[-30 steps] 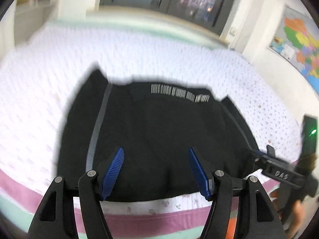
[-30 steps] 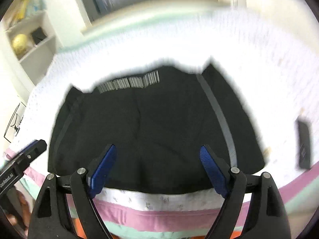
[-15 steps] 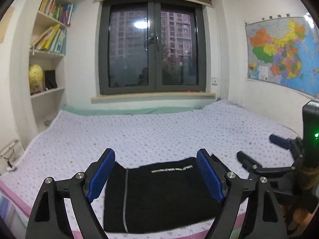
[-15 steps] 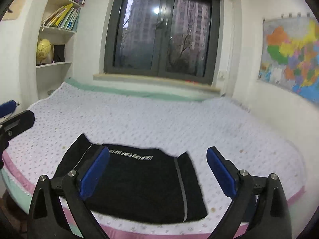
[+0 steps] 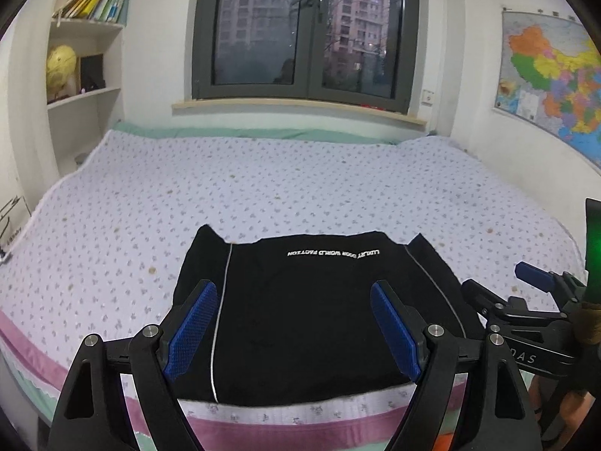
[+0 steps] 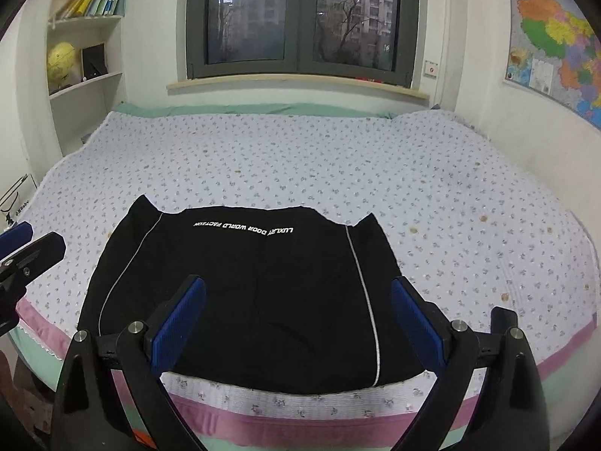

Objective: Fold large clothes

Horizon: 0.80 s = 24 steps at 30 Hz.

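Garment: black folded garment (image 5: 311, 319) is lying low-centre on the bed (image 5: 263, 188)
Left tongs (image 5: 293, 332): having just been widening — gaping, gripping nothing
Right tongs (image 6: 296, 323): likewise having just been widening — gaping, gripping nothing

A black garment (image 5: 308, 312) (image 6: 244, 300) lies on the bed (image 5: 300, 180) and carries one line of white capitals near its far edge. Seen from both wrist cameras the line stands upside down; turned round it reads "LUXURY DOOR WORLD FACTION", though the first word is small and not certain. In the left wrist view the body of the right gripper (image 5: 499, 289) bears pale letters "DAS", with whatever comes before them hidden behind the left gripper's frame. The wall map (image 5: 552, 86) (image 6: 556, 34) has a heading and labels too small to read. A paper at the left edge of the right wrist view (image 6: 15, 203) shows print that cannot be made out.
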{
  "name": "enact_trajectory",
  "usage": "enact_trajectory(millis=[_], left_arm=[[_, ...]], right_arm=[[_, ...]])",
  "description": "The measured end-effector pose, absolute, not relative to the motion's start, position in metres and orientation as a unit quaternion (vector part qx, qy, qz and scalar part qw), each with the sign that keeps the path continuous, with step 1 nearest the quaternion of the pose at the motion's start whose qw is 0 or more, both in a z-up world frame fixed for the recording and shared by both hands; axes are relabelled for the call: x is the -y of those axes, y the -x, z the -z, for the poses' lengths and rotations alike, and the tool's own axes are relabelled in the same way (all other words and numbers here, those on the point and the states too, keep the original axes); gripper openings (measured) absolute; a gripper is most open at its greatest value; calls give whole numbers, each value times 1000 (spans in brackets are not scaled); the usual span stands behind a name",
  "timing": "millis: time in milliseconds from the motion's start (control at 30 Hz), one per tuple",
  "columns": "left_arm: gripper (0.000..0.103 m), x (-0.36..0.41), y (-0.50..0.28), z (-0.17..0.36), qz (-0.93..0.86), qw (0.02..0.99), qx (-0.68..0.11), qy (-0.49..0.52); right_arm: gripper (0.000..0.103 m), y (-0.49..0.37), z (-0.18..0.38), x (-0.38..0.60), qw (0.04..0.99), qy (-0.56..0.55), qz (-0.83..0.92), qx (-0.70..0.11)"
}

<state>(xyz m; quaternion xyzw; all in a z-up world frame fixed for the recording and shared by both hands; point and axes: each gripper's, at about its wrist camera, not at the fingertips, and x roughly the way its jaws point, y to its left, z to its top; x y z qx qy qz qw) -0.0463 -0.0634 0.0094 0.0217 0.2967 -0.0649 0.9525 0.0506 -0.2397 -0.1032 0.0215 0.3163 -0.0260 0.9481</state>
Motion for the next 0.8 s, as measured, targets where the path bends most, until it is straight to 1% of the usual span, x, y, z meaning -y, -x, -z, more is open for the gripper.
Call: enact_trajectory(millis=[800], left_arm=[[85, 60, 39, 2, 25, 951, -307, -38]], right_arm=[[99, -58, 120, 242, 939, -35, 16, -343]])
